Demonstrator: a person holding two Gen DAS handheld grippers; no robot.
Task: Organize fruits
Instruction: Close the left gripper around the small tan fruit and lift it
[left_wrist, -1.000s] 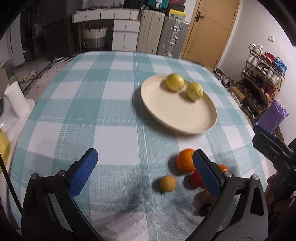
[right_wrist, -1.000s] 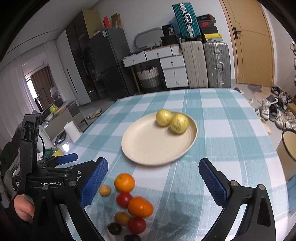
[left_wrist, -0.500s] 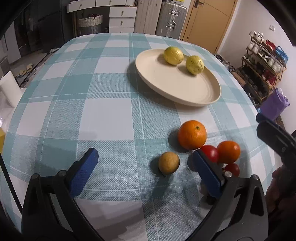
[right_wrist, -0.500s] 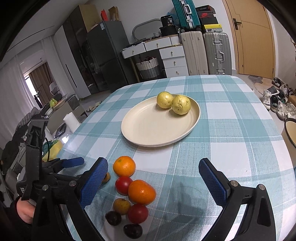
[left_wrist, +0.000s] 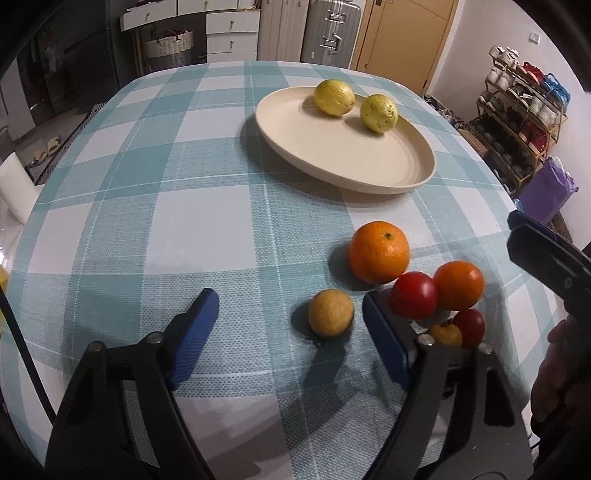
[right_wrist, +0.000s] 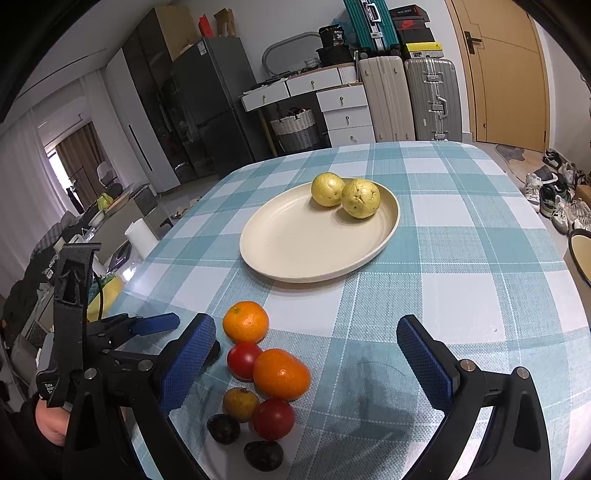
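A cream plate (left_wrist: 402, 162) (right_wrist: 295, 251) holds two yellow-green guavas (left_wrist: 334, 96) (right_wrist: 361, 198) at its far side. Near the table's front lie two oranges (left_wrist: 379, 251) (right_wrist: 281, 373), two red tomatoes (left_wrist: 414, 295) (right_wrist: 274, 418), a small tan fruit (left_wrist: 331, 312), another tan fruit (right_wrist: 240, 403) and two dark fruits (right_wrist: 223, 428). My left gripper (left_wrist: 290, 325) is open low over the cloth, the small tan fruit between its fingers nearer the right one. My right gripper (right_wrist: 306, 360) is open above the fruit cluster, empty.
The table has a teal and white checked cloth (left_wrist: 184, 206). Suitcases, drawers and a door stand behind it. A shoe rack (left_wrist: 517, 122) is at the right. A paper roll (right_wrist: 142, 236) stands off the table's left edge.
My left gripper has moved forward, down and right, so the small tan fruit now sits between its fingers. My right gripper has shifted slightly, staying open.
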